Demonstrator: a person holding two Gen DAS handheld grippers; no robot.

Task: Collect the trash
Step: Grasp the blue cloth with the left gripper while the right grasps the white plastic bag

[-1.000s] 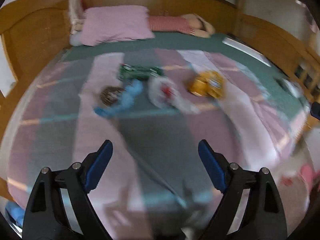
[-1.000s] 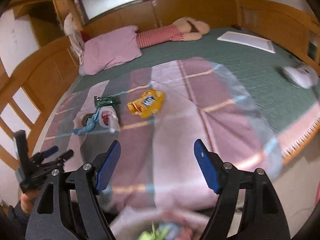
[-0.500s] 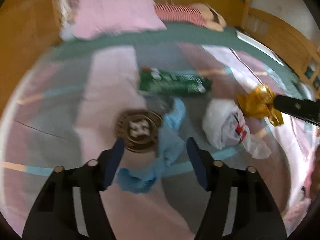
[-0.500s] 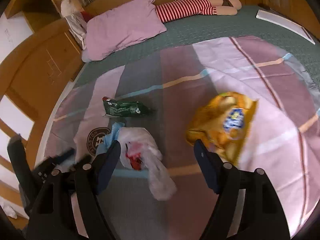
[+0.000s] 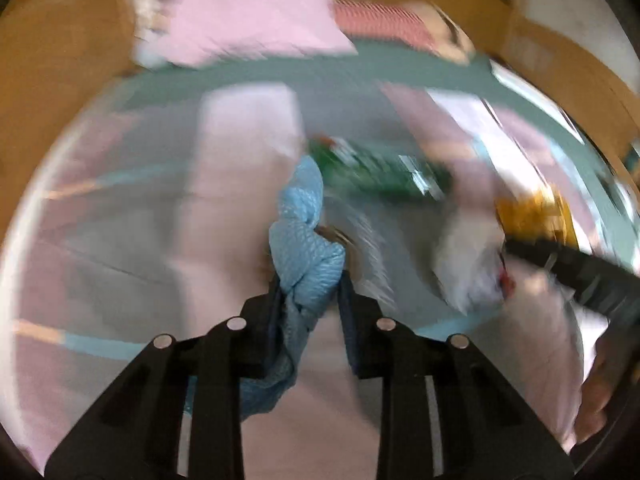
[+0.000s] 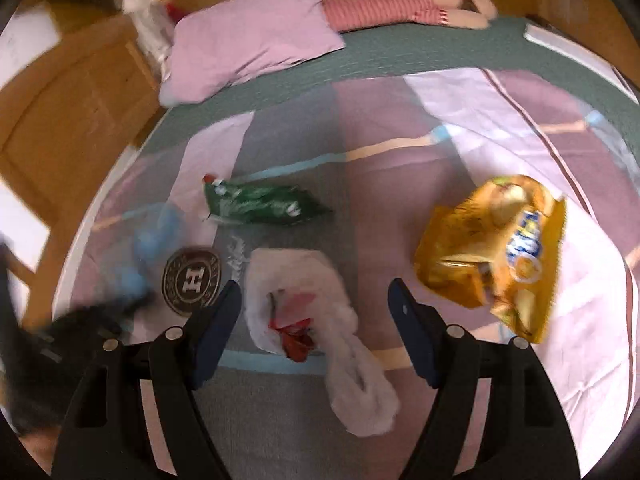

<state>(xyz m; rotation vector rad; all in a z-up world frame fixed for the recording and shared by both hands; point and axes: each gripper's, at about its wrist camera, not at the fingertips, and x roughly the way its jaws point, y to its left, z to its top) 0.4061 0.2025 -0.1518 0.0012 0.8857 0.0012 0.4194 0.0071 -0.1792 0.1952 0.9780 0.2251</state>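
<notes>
Trash lies on a bed's striped blanket (image 6: 460,120). My left gripper (image 5: 310,284) is shut on a crumpled light-blue cloth (image 5: 306,240), which shows blurred in the right wrist view (image 6: 160,228). My right gripper (image 6: 316,300) is open just above a white plastic bag (image 6: 304,304) with red scraps inside; the bag lies between its fingers. A green wrapper (image 6: 260,202) lies beyond, a yellow chip bag (image 6: 496,256) to the right, and a round dark lid (image 6: 192,280) with an H to the left. The wrapper (image 5: 380,172) and white bag (image 5: 468,264) also show in the left wrist view.
A pink pillow (image 6: 252,44) and a striped stuffed toy (image 6: 384,6) lie at the head of the bed. Wooden panelling (image 6: 80,92) borders the left side. A white flat object (image 6: 560,40) lies at far right.
My left gripper has closed on the blue cloth and lifted it off the round lid. My right gripper has moved down over the white bag, still open.
</notes>
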